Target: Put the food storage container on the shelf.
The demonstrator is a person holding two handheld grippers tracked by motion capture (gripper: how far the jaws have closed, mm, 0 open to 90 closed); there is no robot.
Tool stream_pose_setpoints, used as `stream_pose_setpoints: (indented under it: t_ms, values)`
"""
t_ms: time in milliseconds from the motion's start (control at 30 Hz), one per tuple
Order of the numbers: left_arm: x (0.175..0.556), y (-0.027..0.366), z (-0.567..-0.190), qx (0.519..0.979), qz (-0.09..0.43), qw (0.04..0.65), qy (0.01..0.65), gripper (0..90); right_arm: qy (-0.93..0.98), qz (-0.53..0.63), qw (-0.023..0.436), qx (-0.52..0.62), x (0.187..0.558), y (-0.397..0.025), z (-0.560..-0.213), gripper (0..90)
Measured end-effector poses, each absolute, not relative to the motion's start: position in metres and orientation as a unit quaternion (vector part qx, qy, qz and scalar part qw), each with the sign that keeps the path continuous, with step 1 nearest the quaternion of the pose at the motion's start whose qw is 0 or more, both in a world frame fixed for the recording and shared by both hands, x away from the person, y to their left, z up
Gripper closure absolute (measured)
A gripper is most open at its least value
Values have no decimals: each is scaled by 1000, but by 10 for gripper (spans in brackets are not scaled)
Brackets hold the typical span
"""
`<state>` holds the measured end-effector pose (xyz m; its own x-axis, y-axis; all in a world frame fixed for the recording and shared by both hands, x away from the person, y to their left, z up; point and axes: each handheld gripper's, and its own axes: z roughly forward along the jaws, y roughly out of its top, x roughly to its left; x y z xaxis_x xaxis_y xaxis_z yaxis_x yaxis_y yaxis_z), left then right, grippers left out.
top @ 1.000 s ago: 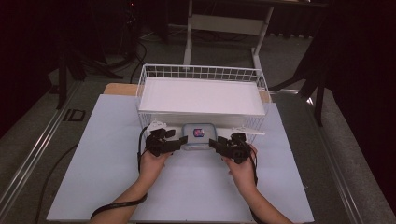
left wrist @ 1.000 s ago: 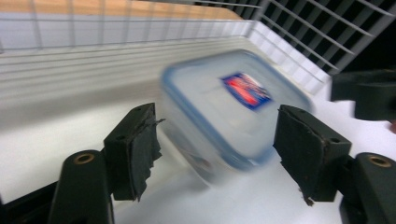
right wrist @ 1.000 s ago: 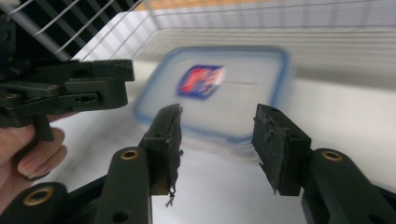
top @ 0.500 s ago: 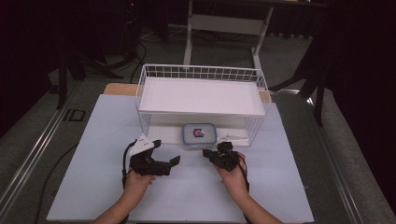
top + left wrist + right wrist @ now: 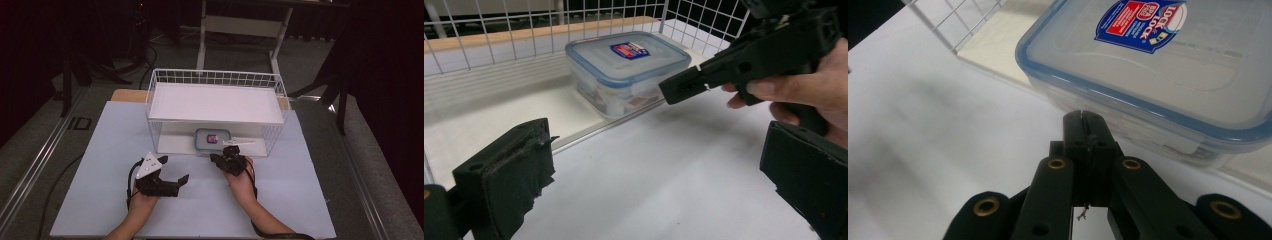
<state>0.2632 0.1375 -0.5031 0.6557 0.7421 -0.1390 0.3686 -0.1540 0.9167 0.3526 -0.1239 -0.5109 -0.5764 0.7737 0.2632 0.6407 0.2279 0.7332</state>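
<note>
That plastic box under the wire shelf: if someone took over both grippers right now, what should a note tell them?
Left gripper: jaws wide open, empty, on the table in front of the shelf.
Right gripper: jaws shut on nothing, tips just short of the box.
Plastic box: blue-rimmed lid on, sitting on the lower level of the wire shelf, near its front edge. Neither gripper touches it.
Done: box appears placed under the shelf.
Left: can't tell for sure; likely nudging the box or simply pulling back.
</note>
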Motion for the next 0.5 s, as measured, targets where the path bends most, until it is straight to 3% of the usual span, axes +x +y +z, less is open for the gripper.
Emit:
stream_pose_setpoints:
  t_ms: [500]
  values:
    - [263,137,-506,744,178,525,373,15,773,428,88,459,371,-119,-513,899]
